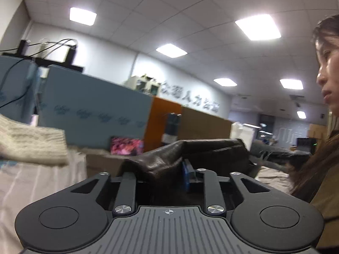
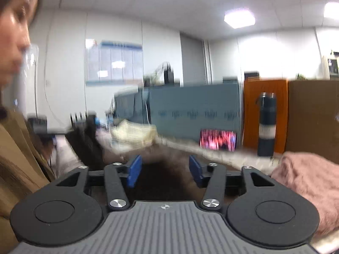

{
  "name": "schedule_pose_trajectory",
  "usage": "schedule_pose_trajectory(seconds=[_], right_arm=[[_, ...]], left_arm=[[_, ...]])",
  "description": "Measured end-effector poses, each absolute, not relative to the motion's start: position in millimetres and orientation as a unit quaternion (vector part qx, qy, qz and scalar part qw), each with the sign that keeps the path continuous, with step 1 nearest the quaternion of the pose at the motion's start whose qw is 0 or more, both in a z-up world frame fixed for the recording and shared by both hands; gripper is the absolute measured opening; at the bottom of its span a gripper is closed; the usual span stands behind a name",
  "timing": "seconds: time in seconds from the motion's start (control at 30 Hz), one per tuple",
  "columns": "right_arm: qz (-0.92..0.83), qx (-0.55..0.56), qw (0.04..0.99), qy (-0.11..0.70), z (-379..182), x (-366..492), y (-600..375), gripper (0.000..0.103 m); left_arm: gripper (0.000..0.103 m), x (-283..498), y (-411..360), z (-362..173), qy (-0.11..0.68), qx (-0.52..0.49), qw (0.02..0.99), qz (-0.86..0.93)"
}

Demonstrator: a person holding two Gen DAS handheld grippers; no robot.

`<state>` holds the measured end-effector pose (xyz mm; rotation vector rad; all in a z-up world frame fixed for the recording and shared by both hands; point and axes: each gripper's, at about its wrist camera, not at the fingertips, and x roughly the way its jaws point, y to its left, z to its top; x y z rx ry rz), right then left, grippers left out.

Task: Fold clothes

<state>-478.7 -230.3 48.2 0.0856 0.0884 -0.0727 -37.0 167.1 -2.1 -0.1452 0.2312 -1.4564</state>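
Both grippers raised level, left gripper (image 1: 169, 173) clamping dark garment (image 1: 190, 154), right gripper (image 2: 165, 169) open.

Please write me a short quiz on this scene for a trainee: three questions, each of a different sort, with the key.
1. True or false: in the right wrist view, the pink fuzzy garment lies to the right of the right tool.
2. What colour are the pads of the right tool? A) red B) blue C) green
3. Fill in: the leathery garment draped over the left tool is ____ in colour.

Key: 1 true; 2 B; 3 dark brown.
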Motion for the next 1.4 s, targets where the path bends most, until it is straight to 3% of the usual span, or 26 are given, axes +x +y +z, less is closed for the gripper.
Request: schedule_pose_trajectory(seconds=[0.07, 0.13, 0.3, 0.53, 0.67, 0.73, 0.77, 0.8, 0.87, 0.9, 1.0, 1.17, 1.2, 1.4], right_arm=[[-0.051, 0.059, 0.997, 0.026, 50, -482, -240, 0.062], [-0.078, 0.082, 0.993, 0.026, 49, -478, -254, 0.067], [-0.143, 0.184, 0.97, 0.069, 33, -437, -306, 0.076], [-0.212, 0.355, 0.901, 0.128, -4, -369, -374, 0.077], [-0.232, 0.437, 0.858, 0.139, -26, -348, -396, 0.073], [-0.235, 0.463, 0.843, 0.141, -36, -340, -400, 0.067], [-0.237, 0.473, 0.835, 0.149, -41, -337, -401, 0.056], [-0.243, 0.48, 0.828, 0.159, -46, -332, -402, 0.045], [-0.249, 0.481, 0.826, 0.155, -51, -327, -402, 0.039], [-0.25, 0.48, 0.827, 0.156, -50, -327, -400, 0.036], [-0.256, 0.467, 0.832, 0.158, -46, -324, -393, 0.025], [-0.262, 0.386, 0.873, 0.144, -25, -313, -381, 0.021], [-0.262, 0.371, 0.88, 0.139, -21, -311, -380, 0.021], [-0.243, 0.31, 0.91, 0.126, 5, -280, -384, 0.02]], left_arm=[[0.047, -30, 186, -5, 0.113, -0.079, 0.76, -0.635], [0.074, -19, 205, -8, 0.111, -0.103, 0.787, -0.598], [0.078, 28, 194, 7, 0.138, -0.148, 0.837, -0.509], [0.08, 124, 50, 19, 0.245, -0.055, 0.826, -0.505], [0.08, 154, -27, -5, 0.3, 0.023, 0.799, -0.52], [0.078, 157, -53, -22, 0.326, 0.056, 0.788, -0.519], [0.077, 154, -61, -27, 0.327, 0.067, 0.785, -0.521], [0.076, 149, -65, -29, 0.32, 0.075, 0.785, -0.525], [0.071, 139, -73, -32, 0.306, 0.09, 0.784, -0.533], [0.046, 134, -77, -34, 0.298, 0.097, 0.783, -0.537], [0.021, 118, -88, -38, 0.277, 0.12, 0.779, -0.549], [0.012, 87, -66, -11, 0.207, 0.111, 0.814, -0.531], [0.003, 83, -61, -4, 0.194, 0.105, 0.822, -0.525], [0.003, 86, -53, 28, 0.147, 0.079, 0.864, -0.474]])
